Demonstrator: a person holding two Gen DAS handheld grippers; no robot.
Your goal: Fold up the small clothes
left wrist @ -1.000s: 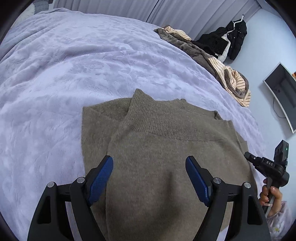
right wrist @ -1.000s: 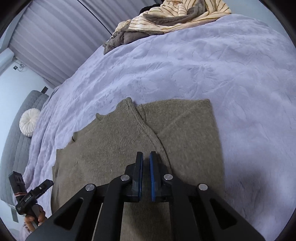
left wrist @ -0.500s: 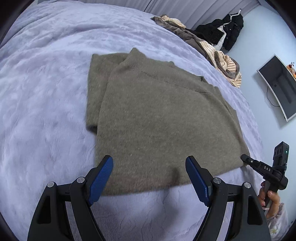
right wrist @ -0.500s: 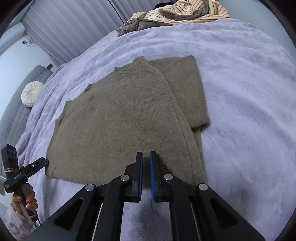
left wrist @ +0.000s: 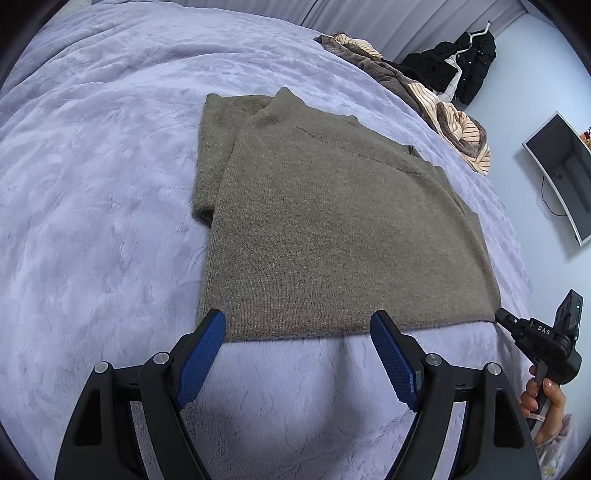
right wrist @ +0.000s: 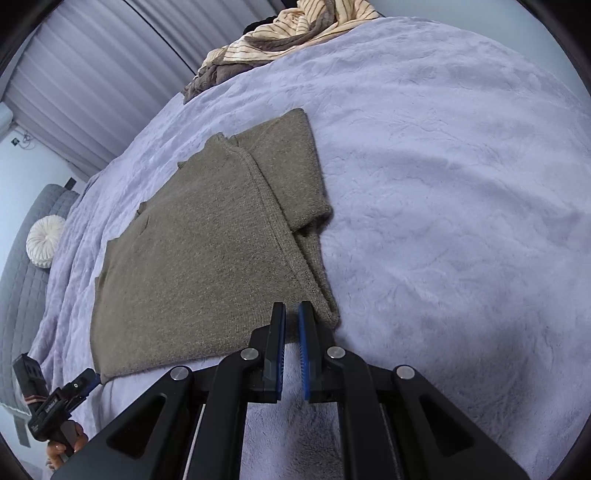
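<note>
My left tongs (left wrist: 297, 334) spread wide, right tongs (right wrist: 291, 317) nearly pressed together and empty; the soft, limp knit sweater (left wrist: 332, 229) looks best pinched at its hem corners

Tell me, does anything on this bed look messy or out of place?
The brown sweater lies flat, but its folded-in sleeve pokes out past one side edge. A heap of striped clothes sits crumpled at the far edge of the bed.
</note>
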